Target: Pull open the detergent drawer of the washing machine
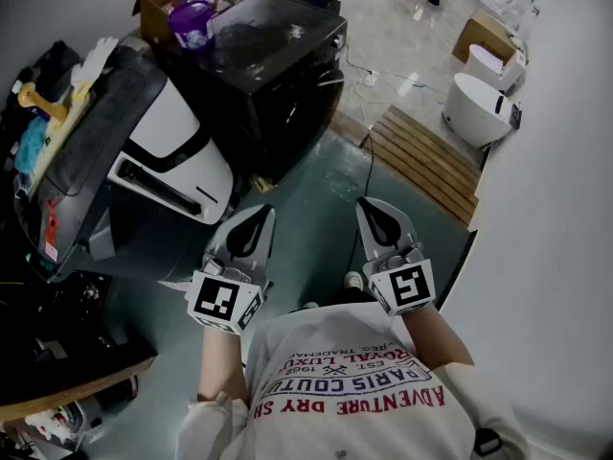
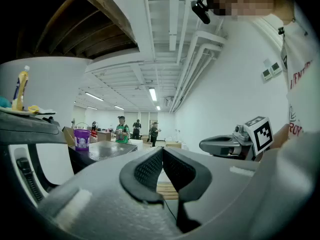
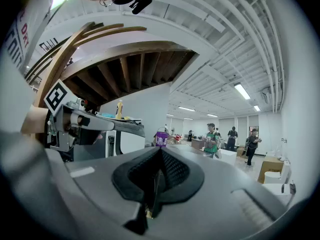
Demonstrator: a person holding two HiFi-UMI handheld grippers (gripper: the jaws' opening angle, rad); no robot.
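Note:
The washing machine (image 1: 163, 151) stands at the left, white-fronted with a dark grey top; a dark slot handle (image 1: 158, 185) runs along its white front panel. I cannot make out the detergent drawer itself. Both grippers are held level in front of the person's chest, apart from the machine. My left gripper (image 1: 259, 217) is shut with nothing between its pads (image 2: 150, 166). My right gripper (image 1: 372, 211) is also shut and empty, its pads (image 3: 167, 170) pressed together. The left gripper view shows the machine's white front (image 2: 45, 169) at its left edge.
A black appliance (image 1: 278, 65) stands beyond the washing machine, with a purple bucket (image 1: 191, 19) on it. Bottles and cloths lie on the washer's top (image 1: 57, 103). A wooden pallet (image 1: 421, 156) and white toilets (image 1: 479, 103) sit at the right. People (image 3: 212, 136) stand far off.

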